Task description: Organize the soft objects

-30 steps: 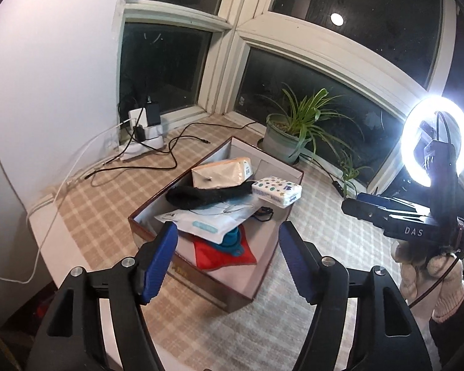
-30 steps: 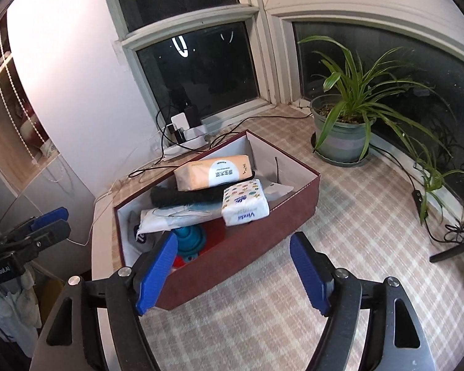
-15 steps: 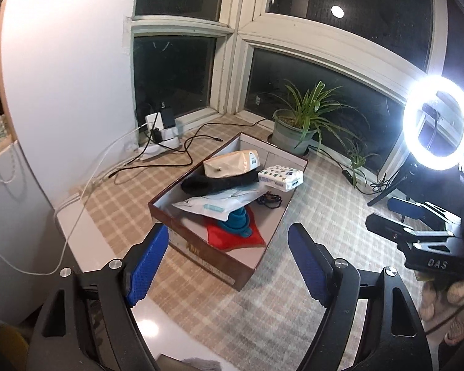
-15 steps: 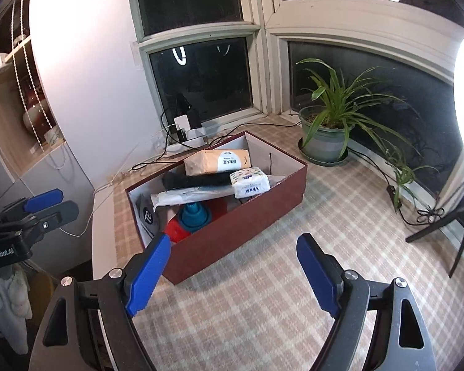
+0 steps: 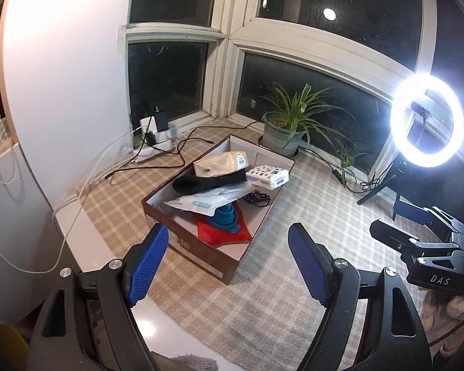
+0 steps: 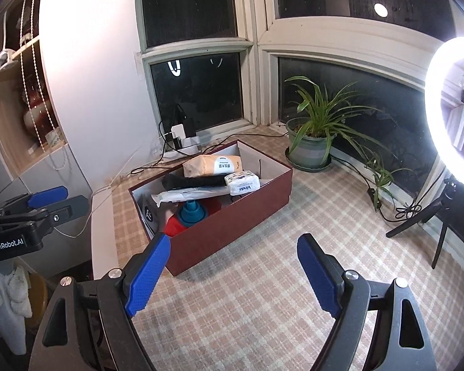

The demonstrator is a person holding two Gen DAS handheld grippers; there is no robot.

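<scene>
Left claw (image 5: 227, 264) gaping wide, grasping nothing. Maroon box (image 5: 198, 255) sitting on checked tabletop (image 5: 294, 293), long axis running toward window corner, holding beige tissue pack (image 5: 221, 163), black cloth (image 5: 207, 181), dotted tissue pack (image 5: 267, 177). Right claw (image 6: 232, 273) released, empty.

Matt maroon cardboard box (image 6: 232, 216), woven checked table mat (image 6: 278, 293), glossy plastic-wrapped tissue pack (image 6: 242, 183), ribbed blue tong pads (image 6: 147, 278).

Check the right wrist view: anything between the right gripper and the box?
Nothing: only bare checked cloth lies between the open right gripper and the box.
</scene>
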